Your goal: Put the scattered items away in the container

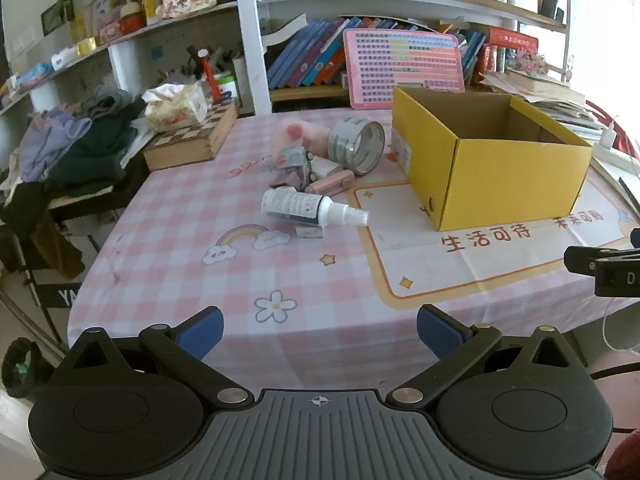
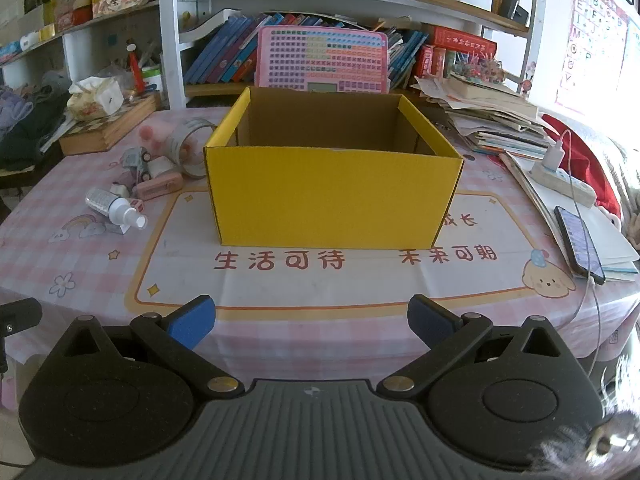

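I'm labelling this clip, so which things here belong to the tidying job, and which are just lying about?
Part of the job:
yellow box
spray bottle
tape roll
pink stapler
toy car
left gripper, open
right gripper, open

Just lying about:
phone
power strip
chessboard box
tissue box

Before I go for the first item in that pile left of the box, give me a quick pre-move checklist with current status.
1. Left gripper open and empty: ok.
2. Right gripper open and empty: ok.
3. Yellow box upright, top open: ok.
4. Box has room: cannot tell, its floor is hidden from both cameras.
5. Spray bottle reachable, lying on its side at the pile's near edge, nothing on top: ok.
6. Tape roll free to lift: not ok, small items crowd against it.
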Motion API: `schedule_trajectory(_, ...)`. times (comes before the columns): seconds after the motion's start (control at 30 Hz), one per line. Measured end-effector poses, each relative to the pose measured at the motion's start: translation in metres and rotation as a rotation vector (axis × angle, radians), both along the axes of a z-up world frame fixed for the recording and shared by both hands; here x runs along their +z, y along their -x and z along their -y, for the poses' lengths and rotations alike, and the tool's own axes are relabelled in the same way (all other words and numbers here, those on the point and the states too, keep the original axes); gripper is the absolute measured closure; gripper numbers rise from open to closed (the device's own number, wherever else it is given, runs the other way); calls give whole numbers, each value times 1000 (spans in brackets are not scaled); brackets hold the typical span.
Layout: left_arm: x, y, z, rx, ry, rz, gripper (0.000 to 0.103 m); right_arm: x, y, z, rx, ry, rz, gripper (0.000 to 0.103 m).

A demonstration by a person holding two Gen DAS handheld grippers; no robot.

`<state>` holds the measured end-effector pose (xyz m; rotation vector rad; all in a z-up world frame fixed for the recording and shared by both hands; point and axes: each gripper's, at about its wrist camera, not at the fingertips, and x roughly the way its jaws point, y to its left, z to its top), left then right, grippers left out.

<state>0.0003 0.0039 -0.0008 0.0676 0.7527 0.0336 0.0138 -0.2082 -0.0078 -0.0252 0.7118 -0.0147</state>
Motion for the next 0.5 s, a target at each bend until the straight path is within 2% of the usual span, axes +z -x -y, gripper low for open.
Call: schedule_trajectory(0.5, -3, -2, -2, -6, 3, -12, 0, 0, -2, -4, 4, 5, -7, 0)
